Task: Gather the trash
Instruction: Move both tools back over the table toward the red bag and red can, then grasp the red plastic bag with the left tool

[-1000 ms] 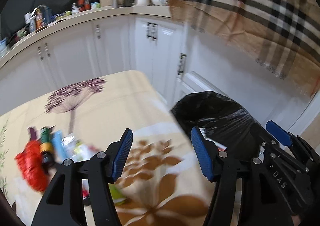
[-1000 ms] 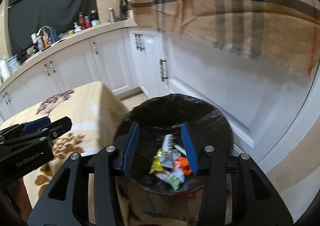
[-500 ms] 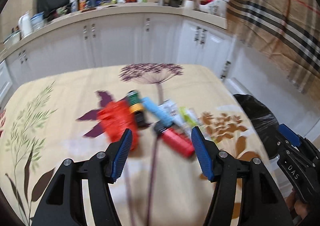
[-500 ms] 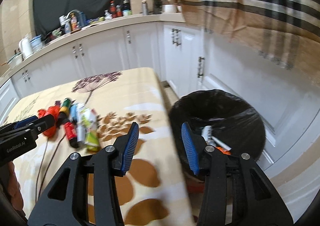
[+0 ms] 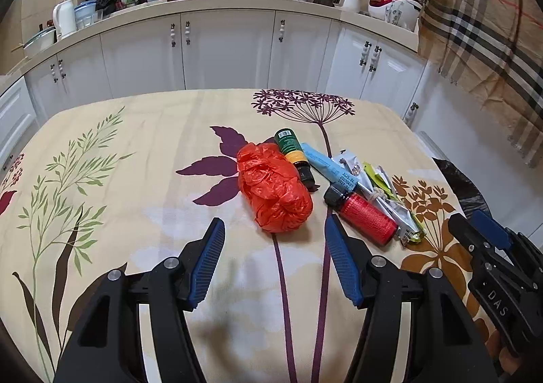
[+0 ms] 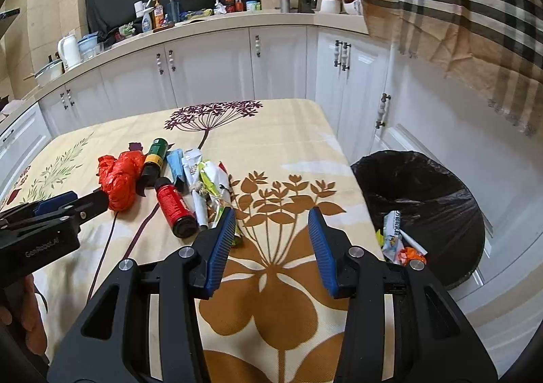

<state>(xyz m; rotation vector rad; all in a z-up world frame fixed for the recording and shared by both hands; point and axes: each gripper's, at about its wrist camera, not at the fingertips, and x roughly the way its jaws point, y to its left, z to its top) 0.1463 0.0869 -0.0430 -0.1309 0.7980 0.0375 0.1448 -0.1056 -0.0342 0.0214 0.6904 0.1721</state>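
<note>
Right wrist view: empty right gripper (image 6: 271, 243) above floral-cloth desk (image 6: 292, 131).
Fingers (image 6: 222, 247) apart, nothing between. Trash cluster at 10 o'clock: red bag (image 6: 120, 179), green bottle (image 6: 154, 157), red bottle (image 6: 174, 204), wrappers (image 6: 212, 186). Black-lined bin (image 6: 424, 193) at 3 o'clock, off the desk, holding wrappers. Left gripper (image 6: 61, 213) at 9 o'clock, beside the red bag.

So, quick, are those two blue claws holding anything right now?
Left gripper: open, nothing between its fingers.
Right gripper: open, empty too, above the tablecloth.
</note>
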